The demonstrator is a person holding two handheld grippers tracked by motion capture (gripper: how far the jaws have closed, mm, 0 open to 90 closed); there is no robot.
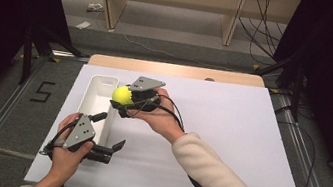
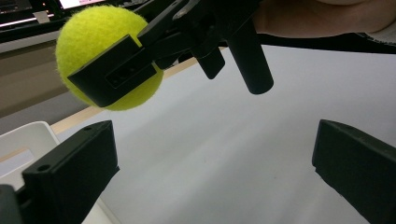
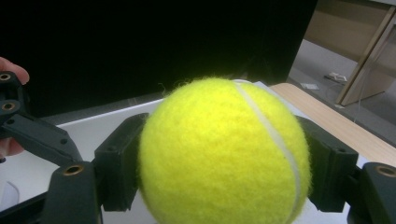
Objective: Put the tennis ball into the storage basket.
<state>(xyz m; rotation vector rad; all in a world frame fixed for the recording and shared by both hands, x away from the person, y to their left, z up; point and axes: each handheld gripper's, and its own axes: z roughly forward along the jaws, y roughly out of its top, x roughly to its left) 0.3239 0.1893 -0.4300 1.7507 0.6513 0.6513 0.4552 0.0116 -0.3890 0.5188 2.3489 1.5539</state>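
The right gripper (image 1: 125,101) clamps a ball (image 1: 122,94) between its two jaws, one pressed to each side of it; the right gripper view shows the ball (image 3: 224,154) squeezed squarely between the black pads. In the high view the ball hangs above the table (image 1: 229,134), just off the bin (image 1: 95,96) at the bin's 3 o'clock side, near its far end. The bin is white, long and narrow, and lies on the white sheet toward 9 o'clock of the table's middle.

The left gripper (image 1: 110,148) sits at about 7 o'clock on the table, beside the bin's near end, its jaws spread wide with nothing between them. In the left gripper view, the ball (image 2: 105,51) shows up at 11 o'clock, held off the table by the right gripper (image 2: 140,60), with a corner of the bin (image 2: 23,140) at 9 o'clock.
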